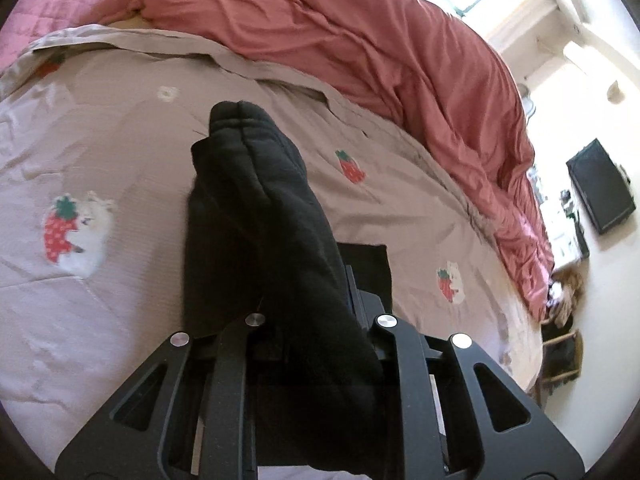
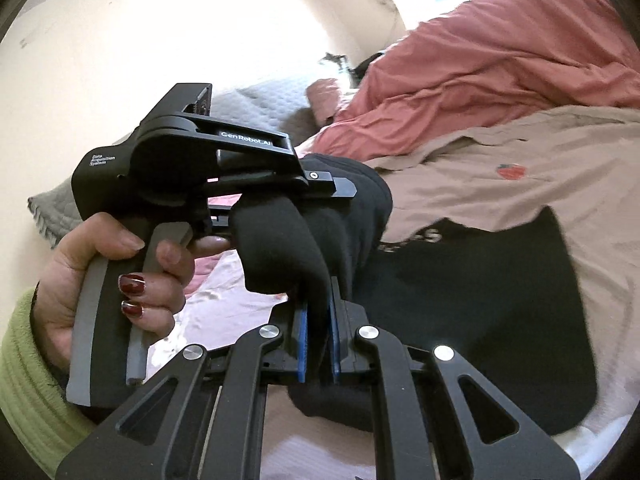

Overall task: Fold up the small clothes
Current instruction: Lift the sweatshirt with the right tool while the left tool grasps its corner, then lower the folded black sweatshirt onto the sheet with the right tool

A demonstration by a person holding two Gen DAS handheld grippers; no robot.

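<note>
A small black fleece garment (image 1: 256, 220) is bunched up and held above the bed. My left gripper (image 1: 304, 280) is shut on it; the cloth covers the fingers. In the right wrist view my right gripper (image 2: 318, 312) is shut on the same black garment (image 2: 288, 248), its blue pads (image 2: 302, 344) clamping a fold. The left gripper (image 2: 344, 190) shows there from the side, held by a hand with red nails, its tip buried in the cloth. The garment's lower part (image 2: 500, 312), with white lettering, hangs down over the bed.
The bed has a mauve sheet (image 1: 120, 148) with strawberry prints. A rumpled red duvet (image 1: 380, 48) lies along the far side. A grey pillow (image 2: 260, 100) rests by the wall. A dark screen (image 1: 600, 188) and a wooden stool (image 1: 560, 356) stand beyond the bed's edge.
</note>
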